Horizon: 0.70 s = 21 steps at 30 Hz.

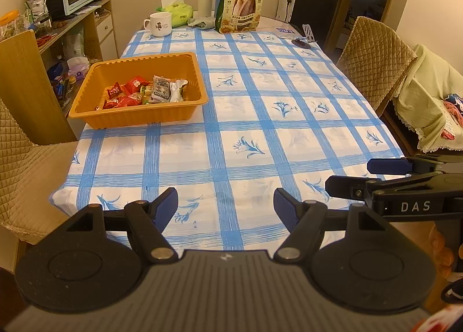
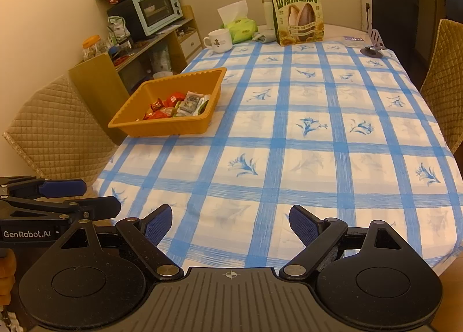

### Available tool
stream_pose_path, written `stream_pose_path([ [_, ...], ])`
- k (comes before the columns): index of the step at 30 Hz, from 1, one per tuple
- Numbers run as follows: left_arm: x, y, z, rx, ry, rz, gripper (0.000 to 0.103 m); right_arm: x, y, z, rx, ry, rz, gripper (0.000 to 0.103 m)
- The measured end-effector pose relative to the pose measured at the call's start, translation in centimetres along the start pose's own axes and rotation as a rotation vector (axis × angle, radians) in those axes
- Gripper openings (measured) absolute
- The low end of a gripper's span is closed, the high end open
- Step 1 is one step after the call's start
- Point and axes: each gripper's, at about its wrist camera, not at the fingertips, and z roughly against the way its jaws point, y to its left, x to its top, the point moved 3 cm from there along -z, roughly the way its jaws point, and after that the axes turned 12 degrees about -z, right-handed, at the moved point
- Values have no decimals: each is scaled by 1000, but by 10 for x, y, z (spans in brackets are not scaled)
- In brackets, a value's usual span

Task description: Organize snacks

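Nearest, both pairs of tongs hang over the near edge of the table (image 1: 246,118), angled down at the blue-checked cloth. The left tongs (image 1: 225,207) stand apart with nothing between the pads; the right tongs (image 2: 230,225) are likewise spread and empty, side by side with the left pair. Neither touches anything, which suggests a resting pose rather than a reach.

Further in, on the left side of the table, sits the orange tray (image 1: 136,116), set close to the table's left edge. The small wrapped snacks (image 1: 144,92) lie heaped in its near half, so the loose pieces appear gathered already.

At the far end a large bag of sunflower seeds (image 1: 241,3) stands upright, well apart from the tray, beside a white mug (image 1: 158,24) and a tissue pack (image 1: 176,9). It looks like the one snack left outside the tray.
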Motion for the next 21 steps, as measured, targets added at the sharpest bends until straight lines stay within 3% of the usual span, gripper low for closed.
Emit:
stream_pose_path([
  [21,-1,8,3,2,-5,4,71,0,2,-2,-1,0,-1,88],
])
